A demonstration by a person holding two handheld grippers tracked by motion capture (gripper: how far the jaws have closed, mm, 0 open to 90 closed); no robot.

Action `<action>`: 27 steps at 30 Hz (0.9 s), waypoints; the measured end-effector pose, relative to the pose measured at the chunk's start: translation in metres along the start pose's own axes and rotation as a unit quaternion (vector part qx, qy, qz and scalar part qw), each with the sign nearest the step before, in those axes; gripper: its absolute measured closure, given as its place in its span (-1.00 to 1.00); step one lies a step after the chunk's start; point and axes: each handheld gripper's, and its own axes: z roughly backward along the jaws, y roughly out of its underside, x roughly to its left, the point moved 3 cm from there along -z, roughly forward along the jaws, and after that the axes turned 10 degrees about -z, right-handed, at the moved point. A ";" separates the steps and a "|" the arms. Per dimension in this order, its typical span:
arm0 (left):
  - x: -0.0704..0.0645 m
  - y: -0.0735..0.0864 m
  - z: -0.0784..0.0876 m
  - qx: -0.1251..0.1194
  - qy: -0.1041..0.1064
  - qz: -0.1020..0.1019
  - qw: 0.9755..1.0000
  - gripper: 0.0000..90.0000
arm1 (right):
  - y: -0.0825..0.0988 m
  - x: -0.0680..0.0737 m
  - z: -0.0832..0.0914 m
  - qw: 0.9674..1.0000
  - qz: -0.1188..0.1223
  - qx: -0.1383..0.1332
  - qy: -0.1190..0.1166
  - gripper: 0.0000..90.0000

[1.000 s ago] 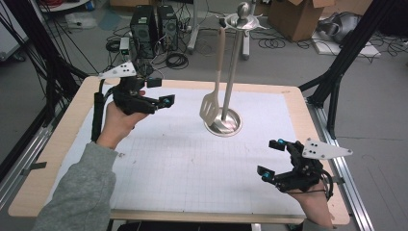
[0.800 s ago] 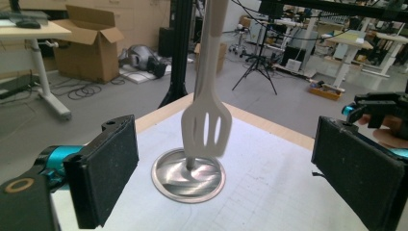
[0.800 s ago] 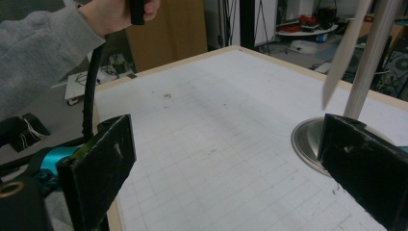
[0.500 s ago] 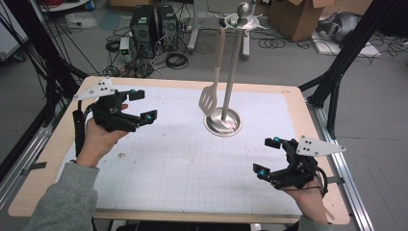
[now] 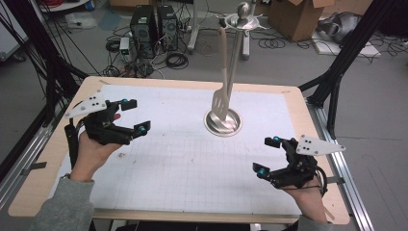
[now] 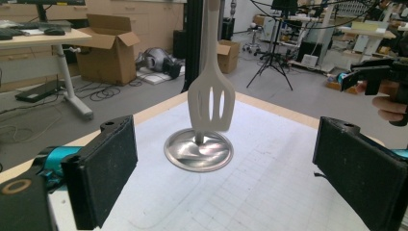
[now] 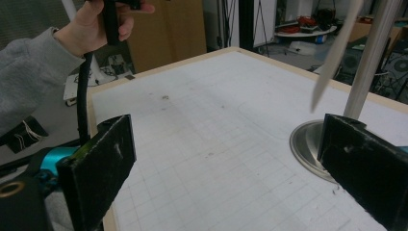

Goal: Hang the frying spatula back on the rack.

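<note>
Right now your surface point(image 5: 159, 173) carries a metal stand point(image 5: 224, 122) toward its far side, with a pale slotted spatula point(image 5: 221, 98) hanging from the stand's top, its blade just above the round base. Your left gripper point(image 5: 129, 116) hovers at the left edge, jaws spread wide and holding nothing. Your right gripper point(image 5: 267, 155) sits near the front right corner, jaws likewise wide apart and empty, well apart from the spatula.
</note>
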 end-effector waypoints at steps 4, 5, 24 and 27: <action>-0.001 0.005 0.008 0.003 -0.005 -0.005 1.000 -0.80 | -0.001 0.000 0.000 1.000 0.001 -0.001 0.001 -0.89; 0.000 0.006 0.011 0.008 -0.008 -0.007 1.000 -0.80 | -0.001 0.000 0.000 1.000 -0.001 -0.001 0.001 -0.89; -0.003 0.043 0.063 -0.020 -0.038 0.024 0.999 -0.80 | -0.007 0.001 0.007 0.999 0.006 -0.033 0.008 -0.89; -0.005 0.044 0.069 -0.022 -0.041 0.021 0.999 -0.80 | -0.008 0.000 0.012 0.999 0.009 -0.042 0.009 -0.89</action>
